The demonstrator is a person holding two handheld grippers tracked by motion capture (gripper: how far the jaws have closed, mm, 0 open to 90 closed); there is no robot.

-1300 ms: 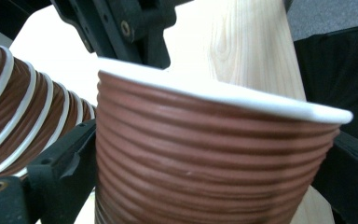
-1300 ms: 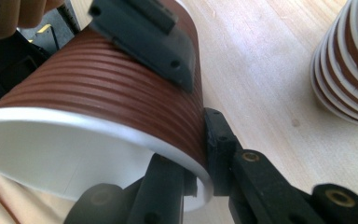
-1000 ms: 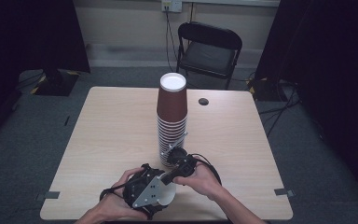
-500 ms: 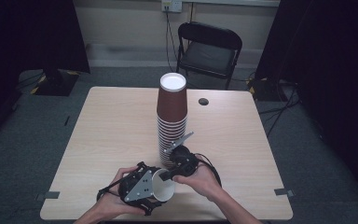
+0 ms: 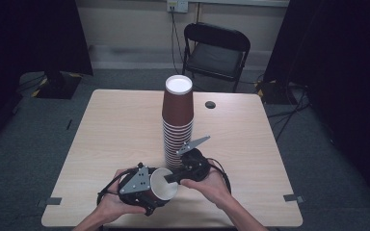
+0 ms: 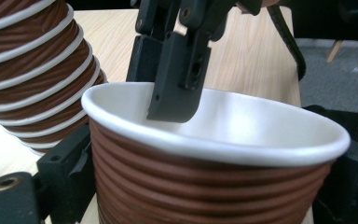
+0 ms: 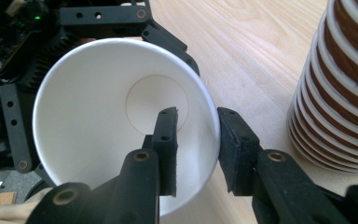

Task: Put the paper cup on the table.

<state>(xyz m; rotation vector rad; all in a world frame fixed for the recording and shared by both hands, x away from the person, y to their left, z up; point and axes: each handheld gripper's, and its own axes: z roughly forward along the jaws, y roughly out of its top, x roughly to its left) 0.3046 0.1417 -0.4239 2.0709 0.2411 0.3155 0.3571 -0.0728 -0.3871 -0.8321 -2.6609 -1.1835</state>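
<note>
Cup [image 5: 163, 188] is lying on its side at the near edge of the surface [image 5: 115, 130], just near of the stack [image 5: 177, 126], with its white mouth facing right. Your left tool [image 5: 139, 188] is gripping it around the ribbed brown body, one jaw pressing on each side, so the mouth is staying open and steady for the other hand. Your right tool [image 7: 196, 149] is straddling the rim: one jaw is sitting inside the cup and the other outside the wall. Its jaws have just been opening, and a gap is now showing between the pads and the paper, so it is no longer pinching the rim. That reads as a handover, with the left tool taking the weight while the right is letting go.

Compared with a second ago, the cup is sitting a little farther left and its mouth is showing more fully from above. Your left tool has been sliding leftward along the near edge with it. Your right hand is staying almost where it was, close to the foot of the stack, which is standing unchanged.
</note>
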